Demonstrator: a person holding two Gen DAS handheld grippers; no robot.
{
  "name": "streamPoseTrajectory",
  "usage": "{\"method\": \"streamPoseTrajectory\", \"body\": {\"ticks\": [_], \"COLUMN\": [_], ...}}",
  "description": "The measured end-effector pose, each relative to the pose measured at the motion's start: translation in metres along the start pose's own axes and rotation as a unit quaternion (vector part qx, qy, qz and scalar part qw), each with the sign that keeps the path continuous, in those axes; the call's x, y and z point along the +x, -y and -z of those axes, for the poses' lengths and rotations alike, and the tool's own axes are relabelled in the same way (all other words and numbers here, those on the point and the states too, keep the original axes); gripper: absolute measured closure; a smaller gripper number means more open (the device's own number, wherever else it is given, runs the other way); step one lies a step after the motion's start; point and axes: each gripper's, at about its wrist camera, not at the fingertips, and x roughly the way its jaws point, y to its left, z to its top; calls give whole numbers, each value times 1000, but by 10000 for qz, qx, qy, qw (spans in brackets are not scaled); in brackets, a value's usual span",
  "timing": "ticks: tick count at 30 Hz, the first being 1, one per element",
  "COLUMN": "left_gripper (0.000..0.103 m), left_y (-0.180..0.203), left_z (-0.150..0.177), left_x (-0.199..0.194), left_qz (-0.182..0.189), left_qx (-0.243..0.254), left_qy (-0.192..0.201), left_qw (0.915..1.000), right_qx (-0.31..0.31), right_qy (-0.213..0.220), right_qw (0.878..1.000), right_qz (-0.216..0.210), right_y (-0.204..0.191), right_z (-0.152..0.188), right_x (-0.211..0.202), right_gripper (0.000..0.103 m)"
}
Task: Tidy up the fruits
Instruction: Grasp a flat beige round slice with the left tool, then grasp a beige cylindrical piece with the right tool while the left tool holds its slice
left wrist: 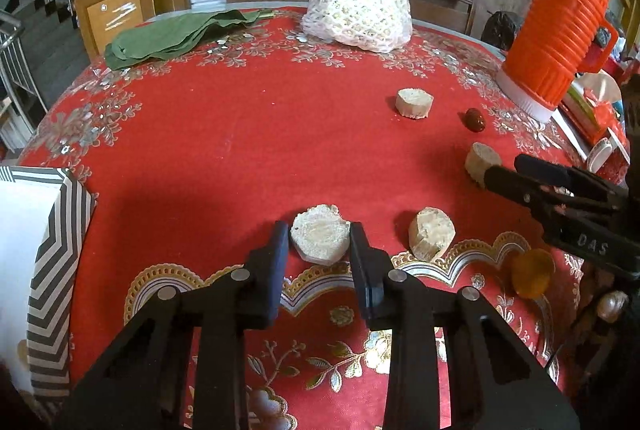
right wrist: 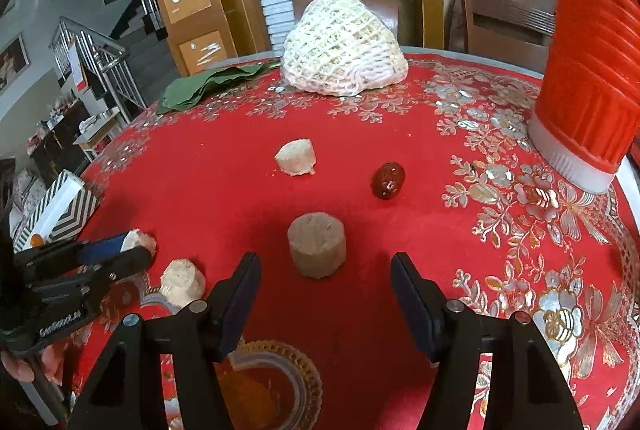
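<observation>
The left gripper has its fingers closed against a pale round fruit slice lying flat on the red-clothed counter, one pad on each side of it. The grip looks square, so the sensible thing now, I'd judge, is to lift straight up without twisting, since the slice looks crumbly at its edges and could break if squeezed harder.

The right gripper hangs with its fingers open and empty, a thicker pale slice standing just ahead of the gap but untouched. It would do well to wait until the left is clear.

Another slice sits just beside the held one, one more lies farther off, and a red date is near the orange flask. A striped box at the left edge is probably the destination.
</observation>
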Motion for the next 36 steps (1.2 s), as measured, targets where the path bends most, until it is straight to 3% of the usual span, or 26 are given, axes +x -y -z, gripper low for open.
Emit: {"method": "streamPoseTrajectory", "body": {"ticks": [7, 10, 15, 26, 32, 36], "left_gripper": [74, 74, 74, 74, 74, 74], "left_y": [0, 0, 0, 2, 2, 2], "left_z": [0, 0, 0, 0, 1, 1], "left_x": [0, 0, 0, 1, 1, 1], "left_qz": [-6, -11, -18, -96, -100, -102], "left_qx": [4, 9, 10, 81, 85, 86], "left_qy": [-2, 0, 1, 9, 11, 10], "left_qw": [10000, 10000, 10000, 9999, 9999, 9999], "right_qx": [-413, -552, -510, -267, -296, -460], "right_qy": [-277, -419, -453, -308, -305, -345], "right_qw": [9987, 9976, 9977, 9990, 9981, 9974], "right_qz": [63, 79, 34, -196, -445, -444], "right_y": [-17, -21, -17, -7, -7, -9], "right_z": [-8, -10, -13, -14, -14, -14], "right_x": [14, 22, 25, 24, 24, 25], "right_gripper": [39, 48, 50, 50, 39, 39]}}
